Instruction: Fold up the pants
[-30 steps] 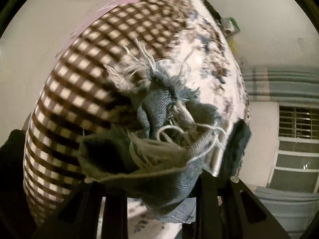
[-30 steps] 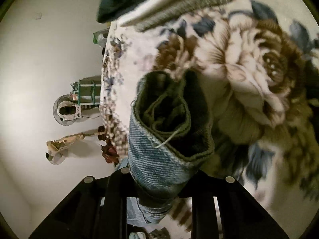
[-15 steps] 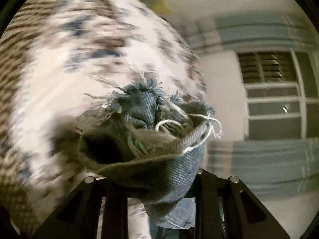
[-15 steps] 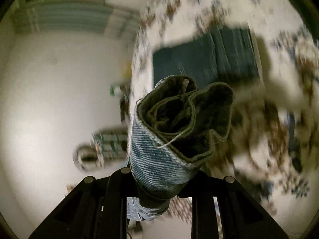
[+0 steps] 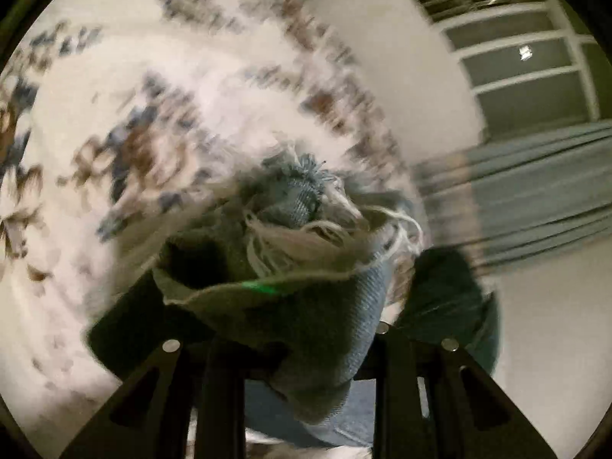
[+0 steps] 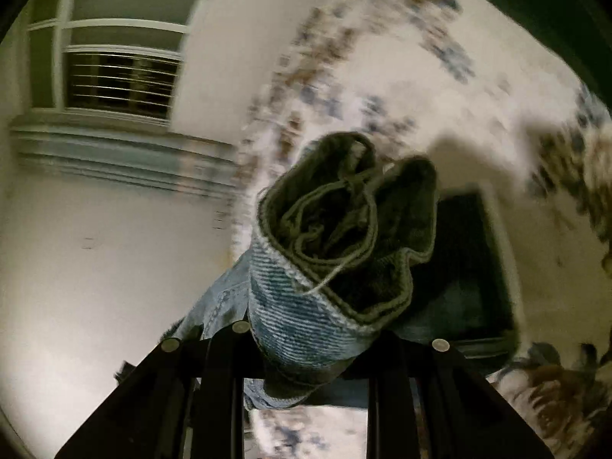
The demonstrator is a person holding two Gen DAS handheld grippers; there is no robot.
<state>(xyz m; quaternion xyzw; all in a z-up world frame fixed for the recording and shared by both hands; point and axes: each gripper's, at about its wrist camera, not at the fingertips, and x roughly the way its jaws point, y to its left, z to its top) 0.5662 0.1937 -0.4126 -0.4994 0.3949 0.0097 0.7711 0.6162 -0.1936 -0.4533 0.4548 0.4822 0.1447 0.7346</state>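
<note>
While clamped at frayed hems of jeans by left gripper and right gripper: limp, weighty denim; hem grip judged sound.

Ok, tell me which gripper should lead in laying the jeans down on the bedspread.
Neither clearly; probably both together. The left gripper is shut on a frayed hem of the jeans, the right gripper on a rolled denim edge, both over the floral bedspread.
</note>
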